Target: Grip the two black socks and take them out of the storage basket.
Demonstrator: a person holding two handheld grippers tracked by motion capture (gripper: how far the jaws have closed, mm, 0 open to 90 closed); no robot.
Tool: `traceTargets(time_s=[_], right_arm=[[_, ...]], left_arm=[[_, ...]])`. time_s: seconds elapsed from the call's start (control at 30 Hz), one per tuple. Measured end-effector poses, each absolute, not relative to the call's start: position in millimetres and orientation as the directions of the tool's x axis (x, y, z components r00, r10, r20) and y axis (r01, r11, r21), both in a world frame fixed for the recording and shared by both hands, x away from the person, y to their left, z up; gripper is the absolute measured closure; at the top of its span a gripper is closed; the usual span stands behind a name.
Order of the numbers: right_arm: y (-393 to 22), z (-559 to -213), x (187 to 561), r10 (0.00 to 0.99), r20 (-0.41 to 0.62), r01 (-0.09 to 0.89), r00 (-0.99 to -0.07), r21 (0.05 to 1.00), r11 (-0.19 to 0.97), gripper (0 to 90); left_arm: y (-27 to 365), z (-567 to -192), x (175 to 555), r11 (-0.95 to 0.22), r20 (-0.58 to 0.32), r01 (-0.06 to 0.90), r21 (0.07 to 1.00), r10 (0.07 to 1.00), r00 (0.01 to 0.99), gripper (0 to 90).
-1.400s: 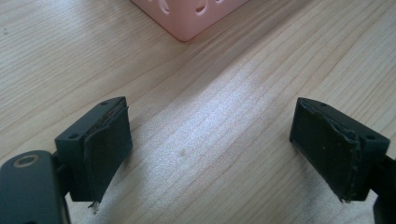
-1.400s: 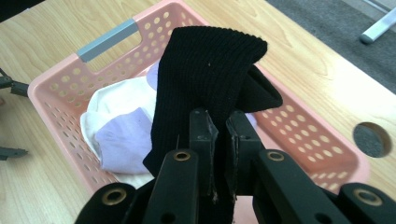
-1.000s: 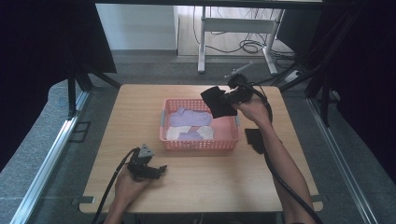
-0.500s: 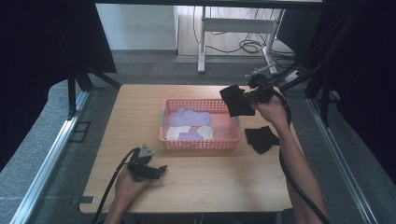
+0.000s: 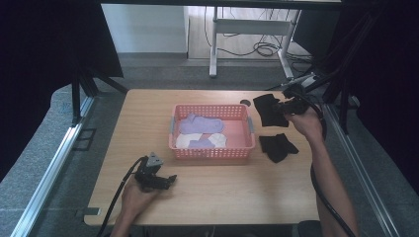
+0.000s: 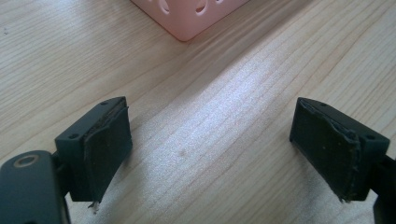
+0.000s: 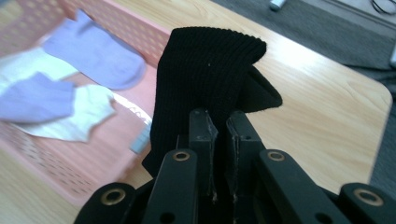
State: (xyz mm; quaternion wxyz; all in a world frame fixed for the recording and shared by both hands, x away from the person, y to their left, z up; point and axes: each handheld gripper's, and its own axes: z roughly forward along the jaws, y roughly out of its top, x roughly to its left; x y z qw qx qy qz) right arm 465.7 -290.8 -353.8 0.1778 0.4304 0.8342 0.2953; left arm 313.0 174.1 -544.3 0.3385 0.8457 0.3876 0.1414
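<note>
table [image 5: 207, 197]: bare wood serves as sorting space | basket [image 5: 212, 153]: mid-table, holds purple and white socks, apparently the light ones | black sock [image 5: 267, 109]: hangs above the table's far right corner, pinched in right gripper [image 5: 282, 107] jaws | second black sock [image 5: 277, 146]: lies right of basket, likely the dark pile | left gripper [image 5: 165, 180]: rests near front edge, jaws spread, empty

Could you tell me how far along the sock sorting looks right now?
Done: one black sock lies on the table right of the pink basket. In hand: the right hand-held gripper is shut on a second black sock. Left: purple and white socks sit in the basket.
</note>
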Motion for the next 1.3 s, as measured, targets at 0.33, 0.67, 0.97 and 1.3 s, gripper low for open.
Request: traceTargets(time_s=[0.33,0.67,0.97,1.3], right_arm=[[-319.2,-385.6,466.5,0.862,-0.032,0.674,-0.506,0.608,0.419,82.4],[-324.7,-428.2,465.7,0.868,-0.022,0.708,-0.495,0.569,0.418,81.8],[-326.0,-457.9,469.3,0.875,-0.021,0.735,-0.484,0.533,0.42,81.4],[-329.0,-486.2,469.9,0.883,-0.039,0.757,-0.468,0.497,0.424,80.9]], left_arm=[[174.1,-544.3,312.9,-0.471,-0.023,0.56,0.682,0.751,0.659,12.5],[174.0,-544.4,312.8,-0.468,-0.026,0.562,0.682,0.753,0.658,12.5],[173.6,-544.5,312.6,-0.463,-0.028,0.563,0.684,0.755,0.655,12.5],[173.8,-544.6,312.9,-0.465,-0.026,0.56,0.686,0.753,0.658,12.5]])
